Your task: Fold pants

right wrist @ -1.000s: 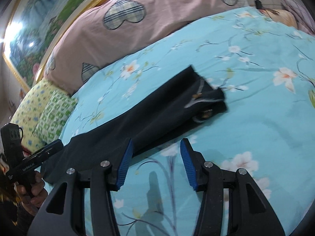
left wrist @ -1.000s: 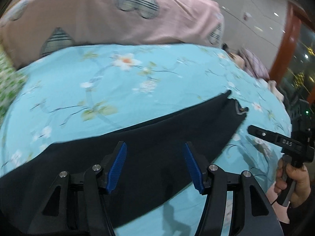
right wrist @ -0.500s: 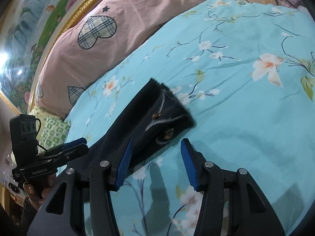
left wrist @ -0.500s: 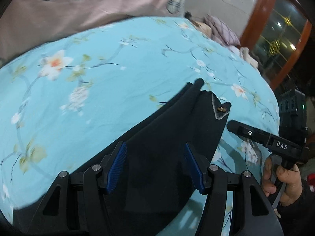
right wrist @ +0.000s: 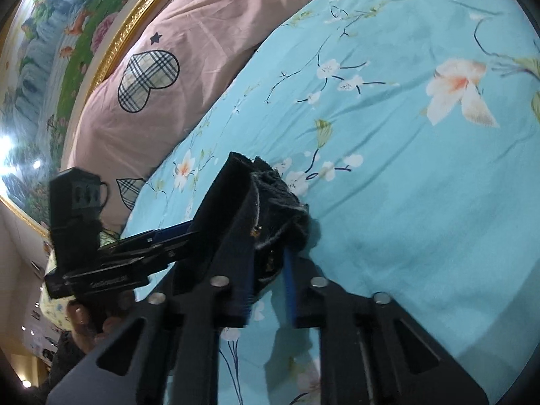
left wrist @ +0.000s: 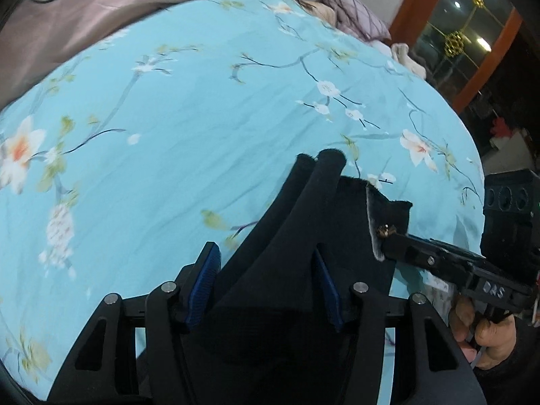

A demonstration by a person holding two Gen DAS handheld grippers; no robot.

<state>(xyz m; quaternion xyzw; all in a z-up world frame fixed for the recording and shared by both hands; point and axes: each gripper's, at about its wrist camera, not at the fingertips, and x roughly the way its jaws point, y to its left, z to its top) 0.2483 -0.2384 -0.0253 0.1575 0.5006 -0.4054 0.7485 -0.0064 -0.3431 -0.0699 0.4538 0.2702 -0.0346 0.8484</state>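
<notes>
Black pants (left wrist: 303, 219) lie lengthwise on the turquoise floral bedspread (left wrist: 168, 118), waistband end farthest away. My left gripper (left wrist: 265, 283) points down over the waist area. Its jaws are closing with the cloth between the blue pads, which do not press on it. My right gripper (right wrist: 268, 253) is closing on the waistband corner (right wrist: 280, 199), and the bunched cloth sits pinched between its pads. In the left wrist view the right gripper (left wrist: 388, 246) bites the corner by the brass button (left wrist: 384, 229). In the right wrist view the left gripper (right wrist: 182, 233) reaches the pants (right wrist: 233, 182) from the left.
A pink quilt with plaid hearts (right wrist: 189, 67) is heaped along the far side of the bed, below a gilt-framed painting (right wrist: 50, 50). Folded clothes (left wrist: 354, 17) lie at the far edge. A wooden door frame (left wrist: 489, 60) stands beyond the bed's right edge.
My left gripper slid along the pants toward the waistband and its jaws narrowed. My right gripper moved onto the waistband corner and closed on it, bunching the cloth.
</notes>
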